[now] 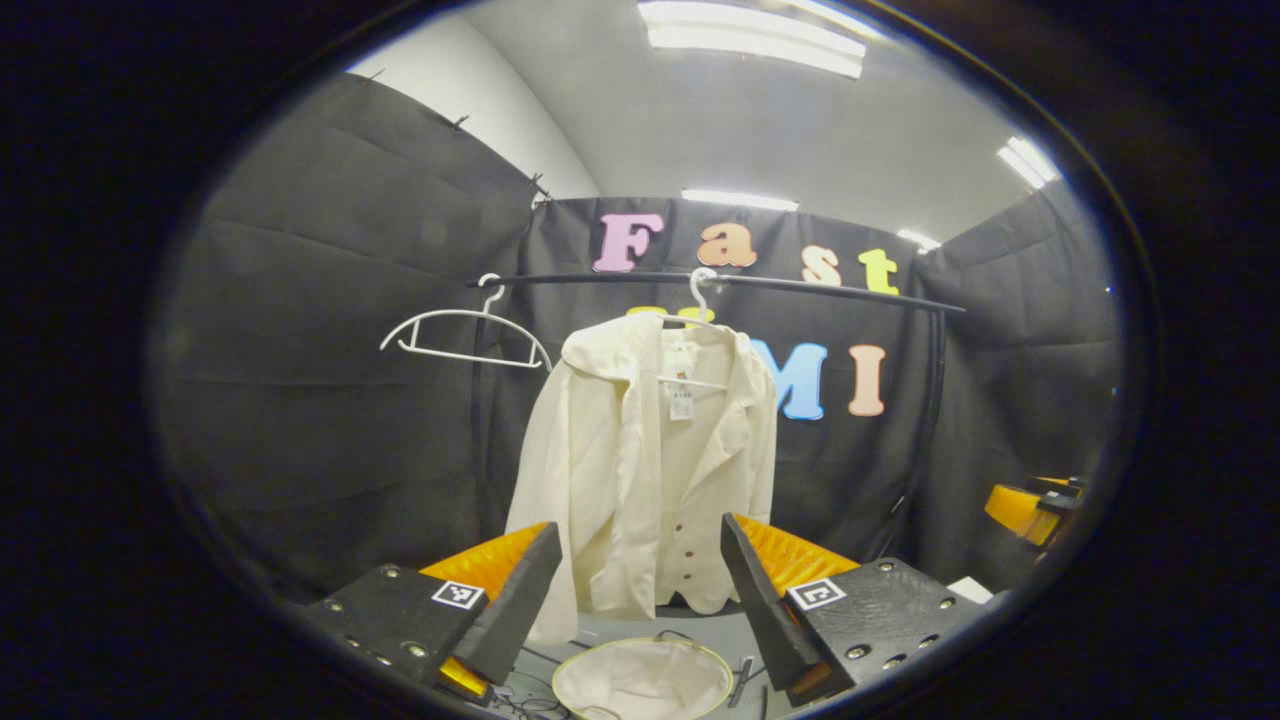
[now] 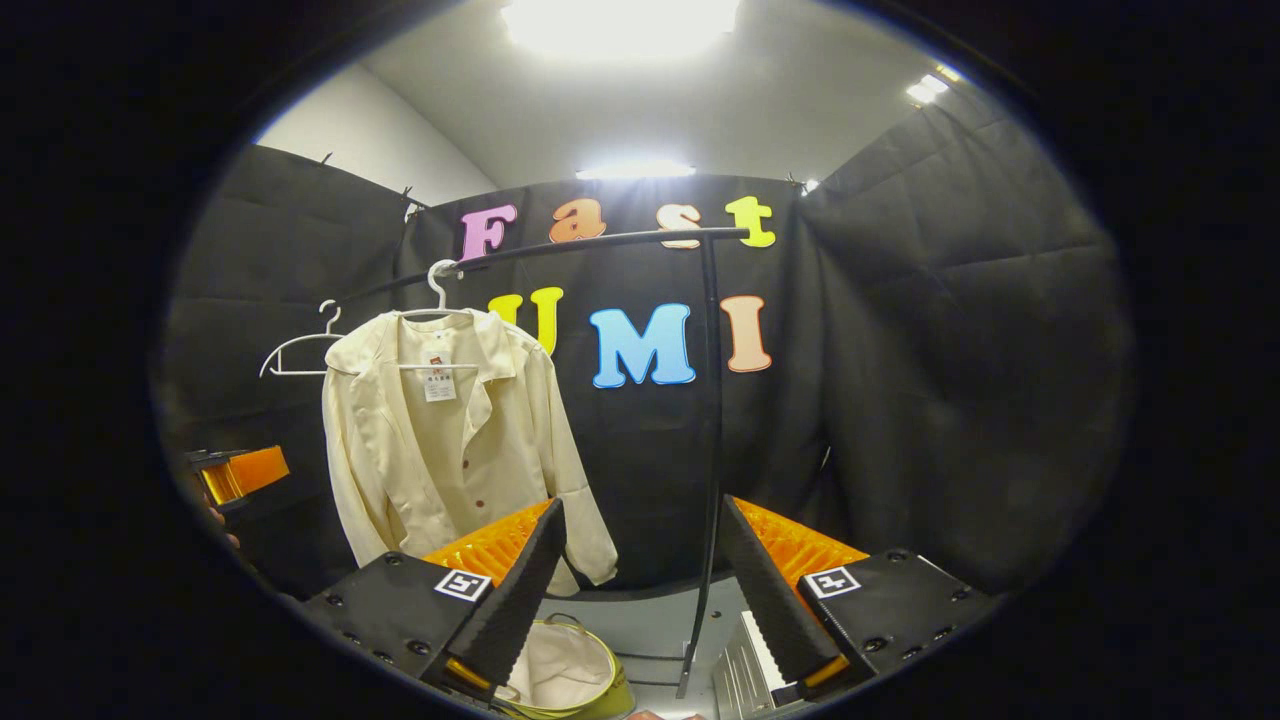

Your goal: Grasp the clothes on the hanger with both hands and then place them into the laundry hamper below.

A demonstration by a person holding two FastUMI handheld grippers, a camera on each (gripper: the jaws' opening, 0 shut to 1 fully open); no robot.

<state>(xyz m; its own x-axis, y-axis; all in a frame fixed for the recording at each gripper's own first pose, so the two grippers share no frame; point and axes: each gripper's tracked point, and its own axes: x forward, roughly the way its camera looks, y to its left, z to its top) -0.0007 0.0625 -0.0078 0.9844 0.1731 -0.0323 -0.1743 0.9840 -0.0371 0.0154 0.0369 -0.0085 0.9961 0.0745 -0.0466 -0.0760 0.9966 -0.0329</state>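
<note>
Both grippers are held level with fingers spread wide and empty: the left gripper (image 1: 640,600) faces a cream jacket (image 1: 645,470) head-on, the right gripper (image 2: 640,590) sits off to its side. Below lies the round laundry hamper (image 1: 642,680). The jacket hangs open-fronted on a white hanger (image 1: 700,300) from the black rail (image 1: 800,288).

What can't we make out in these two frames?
- Laundry hamper: left gripper view, near rim cut off by the bottom edge; right gripper view, partly behind the right gripper.
- Tag on the jacket: too small to tell.
- Left gripper: open, nothing between its fingers.
</note>
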